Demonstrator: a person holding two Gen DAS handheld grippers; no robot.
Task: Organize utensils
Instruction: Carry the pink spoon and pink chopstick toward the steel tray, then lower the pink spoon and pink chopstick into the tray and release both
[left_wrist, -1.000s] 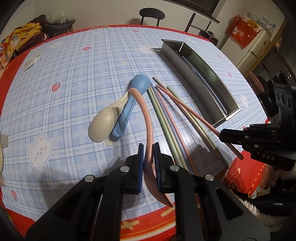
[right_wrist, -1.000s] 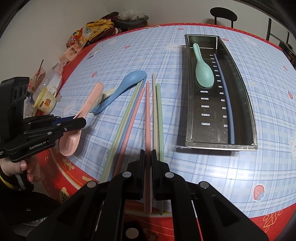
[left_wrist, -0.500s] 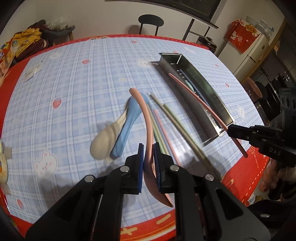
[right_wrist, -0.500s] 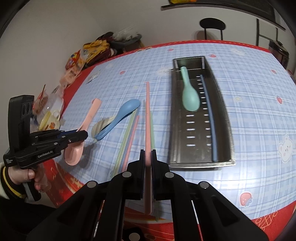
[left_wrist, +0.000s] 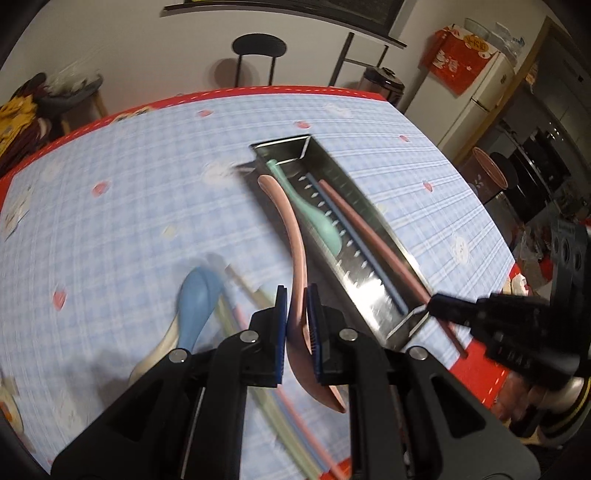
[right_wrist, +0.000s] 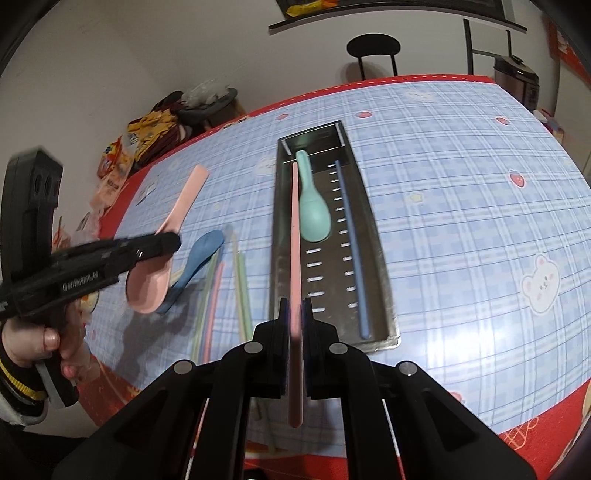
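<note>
Utensils split: left gripper (left_wrist: 296, 325) clamped on pink spoon (left_wrist: 291, 229), right gripper (right_wrist: 294, 325) clamped on pink chopstick (right_wrist: 294, 236), both above steel tray (right_wrist: 380, 266). Tray holds 1 mint spoon (right_wrist: 312, 210), 1 blue chopstick (right_wrist: 351, 243). Blue spoon (right_wrist: 201, 254), several chopsticks (right_wrist: 242, 288) left on plaid tablecloth (right_wrist: 461, 206). Gripper lettering blurred

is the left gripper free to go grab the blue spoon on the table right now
Probably not yet. The left gripper is shut on the pink spoon, so its fingers are full. The blue spoon lies uncovered on top of the table, so the way looks open once the pink one is dropped off.
</note>
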